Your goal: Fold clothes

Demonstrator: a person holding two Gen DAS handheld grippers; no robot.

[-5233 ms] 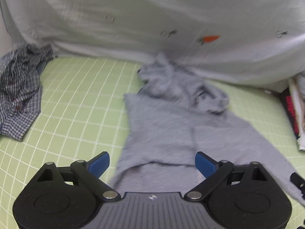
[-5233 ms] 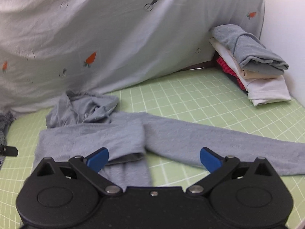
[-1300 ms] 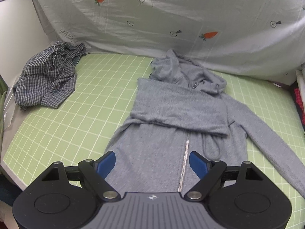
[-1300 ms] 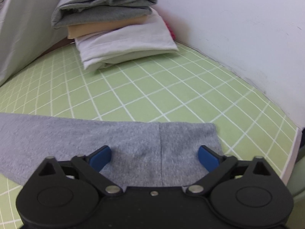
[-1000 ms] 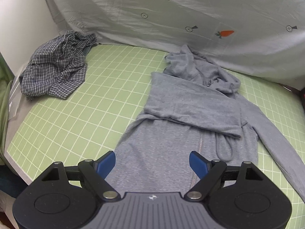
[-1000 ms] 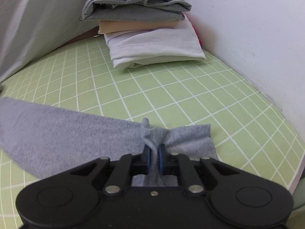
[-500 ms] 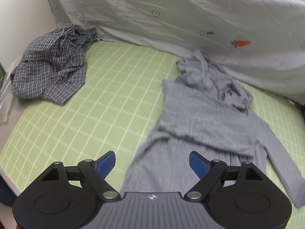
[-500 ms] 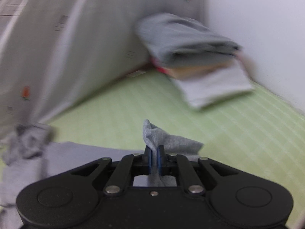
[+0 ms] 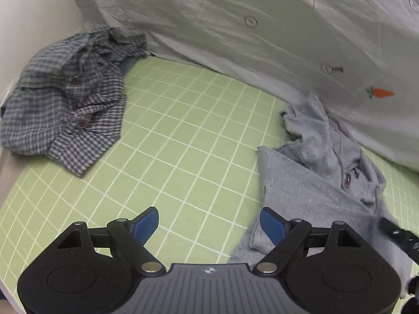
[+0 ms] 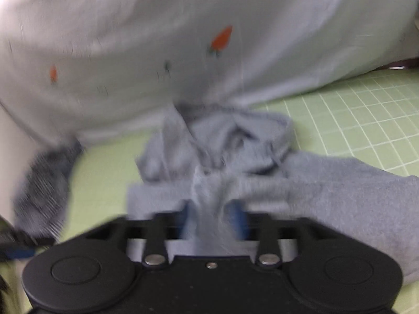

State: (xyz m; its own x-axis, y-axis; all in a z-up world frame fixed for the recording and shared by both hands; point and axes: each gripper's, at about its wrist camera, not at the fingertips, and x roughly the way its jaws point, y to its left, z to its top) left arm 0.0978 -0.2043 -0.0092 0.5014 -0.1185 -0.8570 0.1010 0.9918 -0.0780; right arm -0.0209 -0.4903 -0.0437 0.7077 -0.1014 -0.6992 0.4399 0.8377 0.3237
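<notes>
Near the back edge of the bench (image 9: 199, 141) lies our grey hoodie (image 9: 314, 183), its hood bunched against the white sheet (image 9: 262, 26). Our right hand-held gripper (image 10: 213, 217) has grey sleeve cloth between its blue pads; the blur hides how tight. Our left hand-held gripper (image 9: 209, 222) is wide apart, holding nothing. A checked shirt (image 9: 68, 96) sits crumpled at the left edge.
</notes>
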